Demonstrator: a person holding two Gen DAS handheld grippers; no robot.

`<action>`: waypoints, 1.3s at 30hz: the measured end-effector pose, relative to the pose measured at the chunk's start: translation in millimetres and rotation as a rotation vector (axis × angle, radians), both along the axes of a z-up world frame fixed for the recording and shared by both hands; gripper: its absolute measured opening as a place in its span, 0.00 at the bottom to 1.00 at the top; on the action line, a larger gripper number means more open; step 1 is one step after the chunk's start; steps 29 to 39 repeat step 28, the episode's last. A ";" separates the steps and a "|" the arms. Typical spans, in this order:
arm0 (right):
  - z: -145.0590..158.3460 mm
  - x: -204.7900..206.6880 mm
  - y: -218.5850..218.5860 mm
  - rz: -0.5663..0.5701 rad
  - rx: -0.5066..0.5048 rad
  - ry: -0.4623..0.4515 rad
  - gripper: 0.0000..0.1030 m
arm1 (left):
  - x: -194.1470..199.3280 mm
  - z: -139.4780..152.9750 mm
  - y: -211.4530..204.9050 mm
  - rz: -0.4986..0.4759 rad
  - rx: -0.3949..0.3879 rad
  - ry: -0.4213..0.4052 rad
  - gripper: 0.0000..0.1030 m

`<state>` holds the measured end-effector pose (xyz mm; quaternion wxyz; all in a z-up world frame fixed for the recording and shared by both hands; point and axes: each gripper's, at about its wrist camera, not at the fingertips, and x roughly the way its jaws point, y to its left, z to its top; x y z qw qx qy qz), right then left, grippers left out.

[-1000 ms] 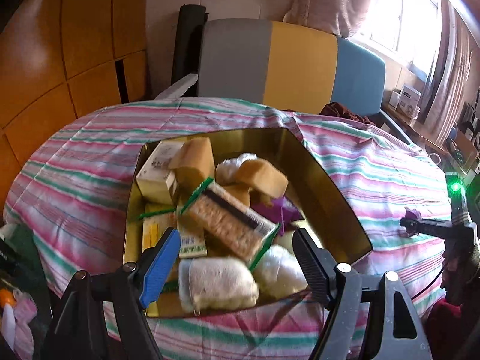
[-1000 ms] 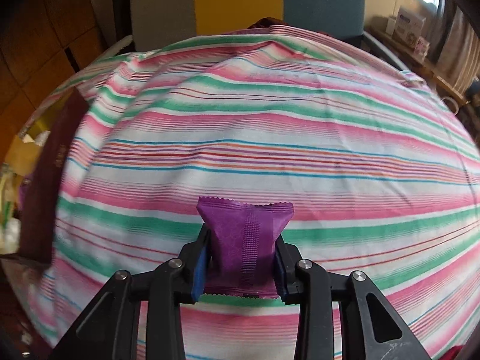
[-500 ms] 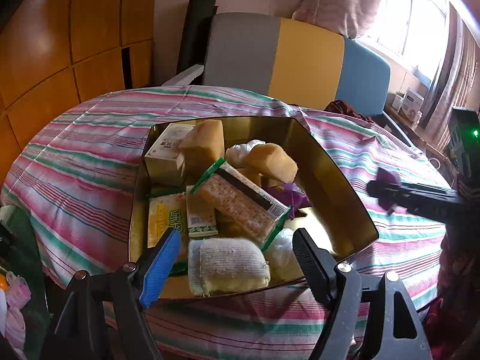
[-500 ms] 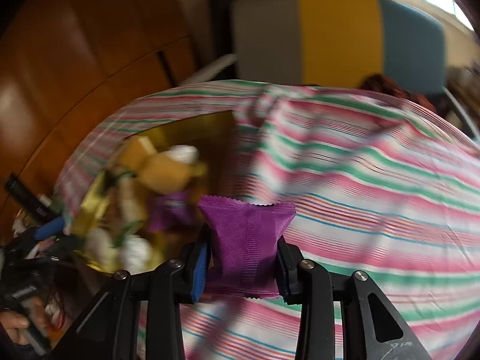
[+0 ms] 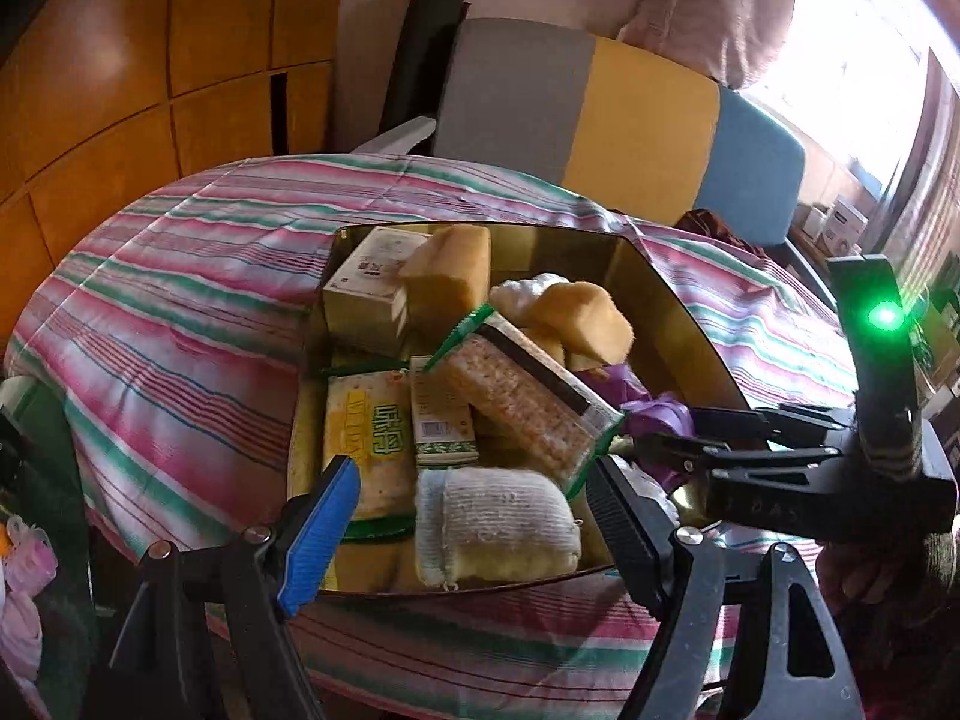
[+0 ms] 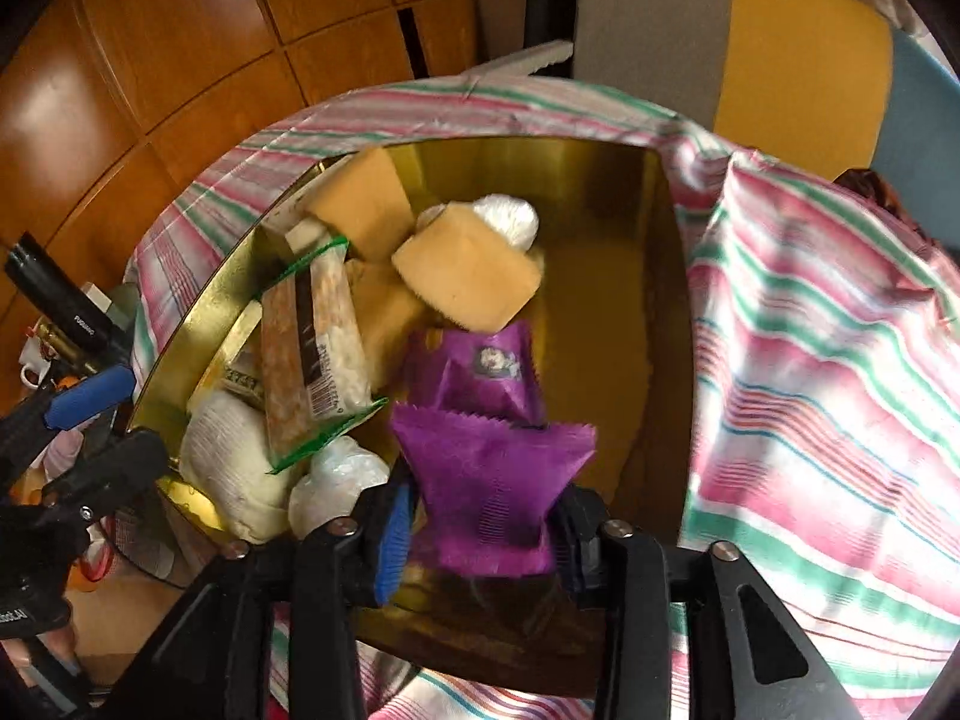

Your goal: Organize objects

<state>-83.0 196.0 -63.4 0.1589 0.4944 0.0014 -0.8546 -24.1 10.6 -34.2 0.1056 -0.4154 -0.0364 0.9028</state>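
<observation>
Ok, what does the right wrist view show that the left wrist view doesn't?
Right wrist only: the purple packet face-on, clamped in the right gripper over the bare side of the gold tray, above a second purple packet.

Left wrist only: the yellow-green packet, the beige carton, and the open, empty left gripper.

Both: the cracker pack, sponges and striped cloth.

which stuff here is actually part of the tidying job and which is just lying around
Part of the job:
- purple packet held in the right gripper
- gold tray
- cracker pack, sponges and second purple packet in the tray

Just lying about:
- striped tablecloth
- chair
- left gripper, open and empty
</observation>
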 end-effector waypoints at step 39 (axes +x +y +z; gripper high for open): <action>40.4 72.3 17.2 -0.139 -0.068 0.214 0.85 | 37.1 54.9 22.3 0.178 -0.190 0.222 0.76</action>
